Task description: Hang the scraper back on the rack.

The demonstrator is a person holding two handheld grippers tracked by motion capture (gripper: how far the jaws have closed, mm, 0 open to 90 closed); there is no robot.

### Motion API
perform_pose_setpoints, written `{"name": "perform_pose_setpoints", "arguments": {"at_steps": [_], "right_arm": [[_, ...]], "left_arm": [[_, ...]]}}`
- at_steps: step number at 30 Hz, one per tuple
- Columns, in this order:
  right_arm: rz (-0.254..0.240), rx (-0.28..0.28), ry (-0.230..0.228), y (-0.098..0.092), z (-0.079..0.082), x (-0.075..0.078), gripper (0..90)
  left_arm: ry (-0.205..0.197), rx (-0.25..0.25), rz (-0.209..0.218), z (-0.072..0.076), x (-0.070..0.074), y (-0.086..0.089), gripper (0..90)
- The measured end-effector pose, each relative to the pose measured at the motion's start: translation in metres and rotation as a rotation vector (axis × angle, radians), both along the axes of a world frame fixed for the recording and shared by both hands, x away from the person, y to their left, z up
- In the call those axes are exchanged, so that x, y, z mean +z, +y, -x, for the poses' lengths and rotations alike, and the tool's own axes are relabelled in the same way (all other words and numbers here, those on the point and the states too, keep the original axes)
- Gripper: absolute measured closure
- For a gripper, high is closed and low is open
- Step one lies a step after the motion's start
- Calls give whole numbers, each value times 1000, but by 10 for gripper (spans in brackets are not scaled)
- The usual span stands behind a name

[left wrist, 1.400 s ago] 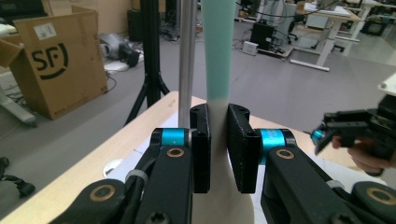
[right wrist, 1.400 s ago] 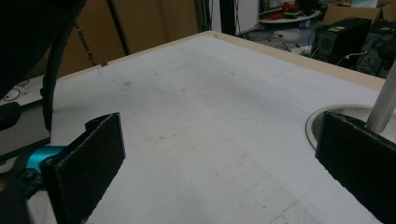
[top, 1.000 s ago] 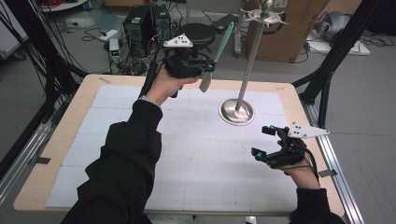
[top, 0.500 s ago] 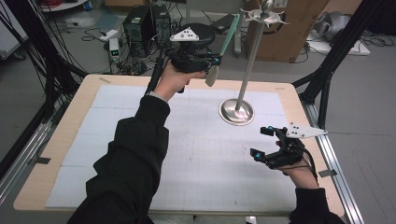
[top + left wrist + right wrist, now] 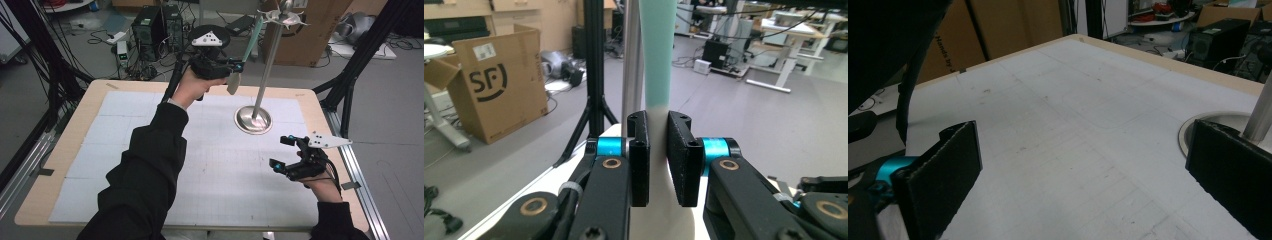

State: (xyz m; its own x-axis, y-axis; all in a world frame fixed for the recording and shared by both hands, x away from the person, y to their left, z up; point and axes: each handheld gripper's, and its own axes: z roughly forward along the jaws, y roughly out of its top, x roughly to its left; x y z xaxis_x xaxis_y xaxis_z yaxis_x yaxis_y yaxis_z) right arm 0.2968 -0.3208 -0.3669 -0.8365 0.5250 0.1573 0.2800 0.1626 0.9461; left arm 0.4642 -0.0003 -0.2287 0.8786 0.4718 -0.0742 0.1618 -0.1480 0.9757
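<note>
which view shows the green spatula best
The high view: the whole spatula shows, held in the left claw beside the stand. The left gripper view shows just its handle between the jaws.

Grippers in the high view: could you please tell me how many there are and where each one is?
2. The left gripper is raised over the table's far edge, shut on a teal-handled utensil beside the metal stand. The right gripper hovers open near the table's right edge.
</note>
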Motion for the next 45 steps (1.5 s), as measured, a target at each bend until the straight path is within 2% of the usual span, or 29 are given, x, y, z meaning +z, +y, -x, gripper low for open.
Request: {"name": "perform_pose_setpoints", "arguments": {"at_steps": [4, 8, 17, 23, 25, 28, 33, 36, 40, 41, 45], "right_arm": [[-1, -2, 3, -1, 0, 0, 4], [1, -2, 2, -2, 0, -1, 5], [-1, -1, -1, -2, 0, -1, 5], [-9, -6, -4, -6, 0, -1, 5], [-7, -4, 2, -6, 0, -2, 5], [-2, 1, 1, -4, 0, -2, 5], [-3, -14, -6, -7, 2, -2, 5], [1, -28, 1, -10, 3, -4, 5], [7, -35, 9, -11, 2, -5, 5], [6, -36, 7, -12, 2, -6, 5], [2, -47, 10, -16, 2, -5, 5]], "left_arm": [[4, 0, 8, -1, -1, 0, 801], [5, 5, -1, -2, -2, -2, 801], [16, 22, 4, -3, -5, -12, 800], [4, 37, -4, -4, -7, -15, 785], [-6, 38, -6, -3, -8, -15, 703], [-17, 24, -11, 0, -9, -12, 629], [-34, -34, 0, 12, -16, 1, 567], [-50, -52, -2, 21, -26, 12, 445], [-85, -21, -49, 36, -42, 25, 242], [-91, -32, -49, 40, -49, 30, 206], [-82, -26, -35, 50, -68, 47, 93]]}}
